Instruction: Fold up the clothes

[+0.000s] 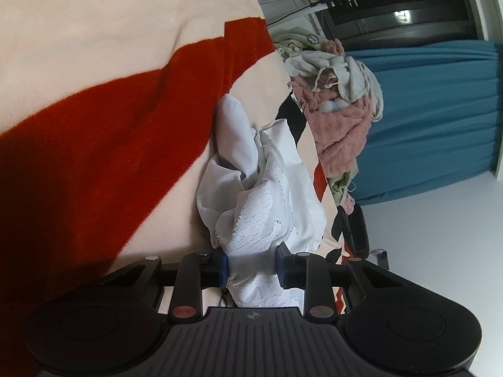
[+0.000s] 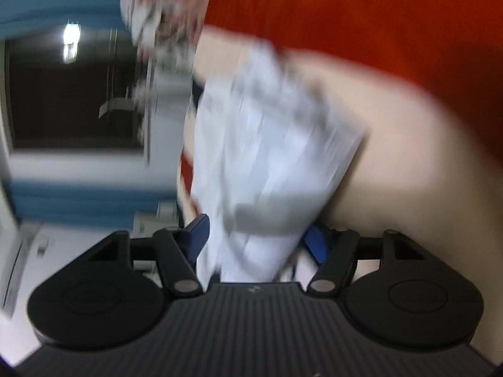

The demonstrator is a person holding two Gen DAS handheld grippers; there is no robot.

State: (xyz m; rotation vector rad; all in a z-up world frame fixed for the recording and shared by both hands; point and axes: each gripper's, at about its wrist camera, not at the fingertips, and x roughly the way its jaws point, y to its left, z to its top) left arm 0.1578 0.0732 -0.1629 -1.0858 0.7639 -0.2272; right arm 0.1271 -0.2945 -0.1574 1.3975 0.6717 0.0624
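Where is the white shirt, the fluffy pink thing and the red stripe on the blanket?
white shirt [image 1: 267, 194], left wrist view, on its crumpled textured middle.
fluffy pink thing [image 1: 342, 138], left wrist view, on its hanging front in the clothes pile.
red stripe [image 1: 125, 119], left wrist view, on its wide middle part.

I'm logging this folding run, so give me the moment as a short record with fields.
surface: cream and red blanket
garment: crumpled white garment, partly sequined
left gripper: shut on the white garment
right gripper: white cloth between its fingers, the view too blurred to judge the grip
nearby: clothes pile beyond the garment
fold state: not yet folded
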